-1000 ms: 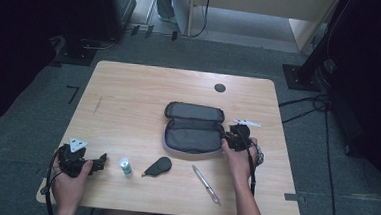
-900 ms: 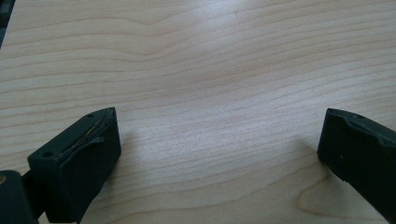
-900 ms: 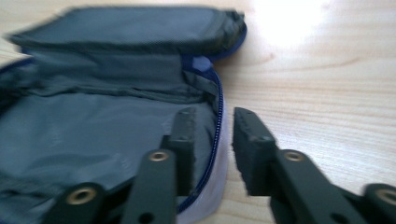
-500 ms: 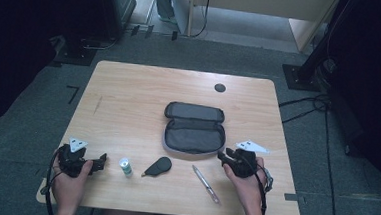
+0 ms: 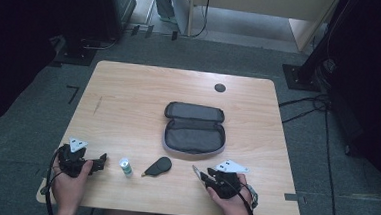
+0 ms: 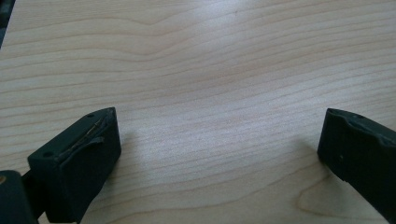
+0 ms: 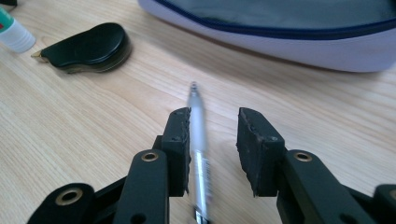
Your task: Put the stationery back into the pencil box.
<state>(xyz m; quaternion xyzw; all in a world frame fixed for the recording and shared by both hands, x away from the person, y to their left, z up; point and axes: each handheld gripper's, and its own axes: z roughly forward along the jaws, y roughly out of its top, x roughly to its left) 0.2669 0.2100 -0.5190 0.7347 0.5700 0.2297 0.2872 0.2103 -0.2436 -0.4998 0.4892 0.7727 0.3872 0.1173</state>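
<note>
The table (image 7: pixel 70 130) is pale wood with fine, flowing grain and a smooth, faintly sheeny finish. The pen (image 7: pixel 200 140) looks like clear, glossy plastic with a silvery metal tip, while the open pouch (image 7: pixel 289 42) is grey cloth, matt, edged in dark piping. The right tongs (image 7: pixel 214 135) are matt black plastic with roughened pads (image 7: pixel 250 140); the small black case (image 7: pixel 88 46) has a satin shine.

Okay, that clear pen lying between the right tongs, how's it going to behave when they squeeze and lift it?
The pen looks slim, round and smooth, so it may roll or slip sideways on the wooden table. It looks rigid and light, so it should lift without sagging. It lies off-center, against one finger of the right tongs, so closing may nudge it first.
</note>
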